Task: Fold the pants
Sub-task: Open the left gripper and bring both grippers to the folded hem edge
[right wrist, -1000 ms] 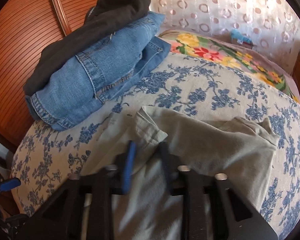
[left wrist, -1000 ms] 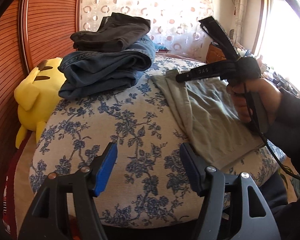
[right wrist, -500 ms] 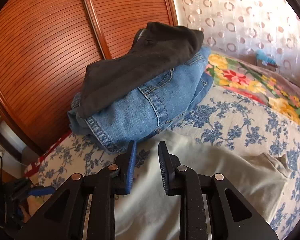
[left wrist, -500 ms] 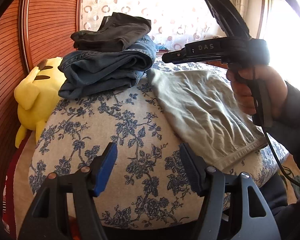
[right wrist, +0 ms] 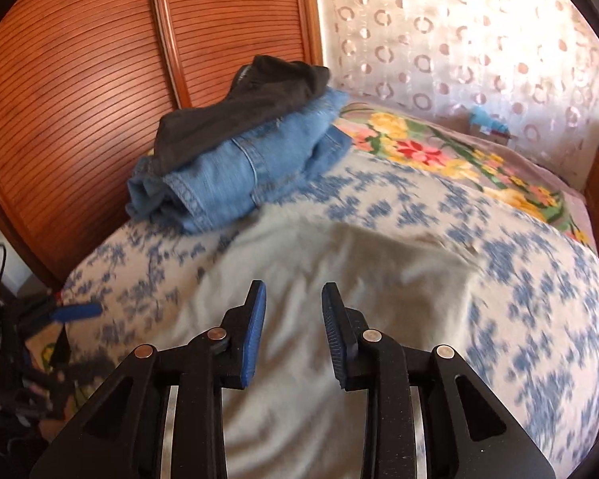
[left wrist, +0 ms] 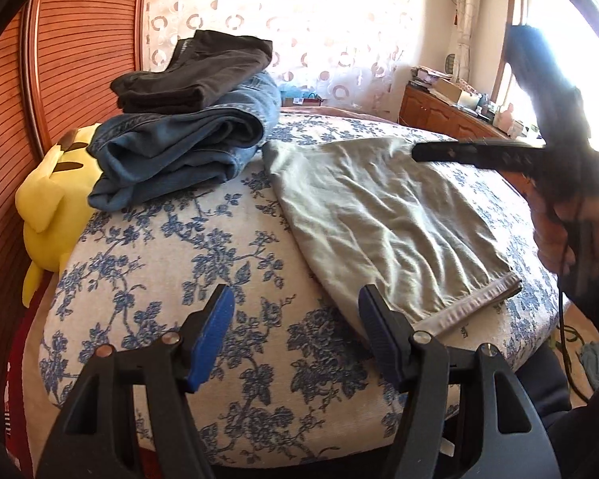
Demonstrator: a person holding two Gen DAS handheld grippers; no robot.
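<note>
Light khaki pants [left wrist: 383, 215] lie folded flat on the blue floral bedspread [left wrist: 171, 263], hem towards me. They also show in the right wrist view [right wrist: 339, 275], blurred. My left gripper [left wrist: 295, 335] is open and empty, low over the bedspread just left of the pants' hem. My right gripper [right wrist: 293, 335] is open and empty, held above the pants; it also shows in the left wrist view [left wrist: 423, 151], raised at the right.
A stack of folded blue jeans [left wrist: 179, 151] with dark pants [left wrist: 195, 72] on top lies at the back left. A yellow plush toy [left wrist: 52, 199] sits against the wooden wardrobe [right wrist: 80, 80]. A flowered blanket [right wrist: 439, 151] and a wooden dresser [left wrist: 447, 115] lie beyond.
My right gripper has let go of the khaki pants, opened, and lifted up and back. The pants now lie flat. My left gripper has stayed open and nearly still.
</note>
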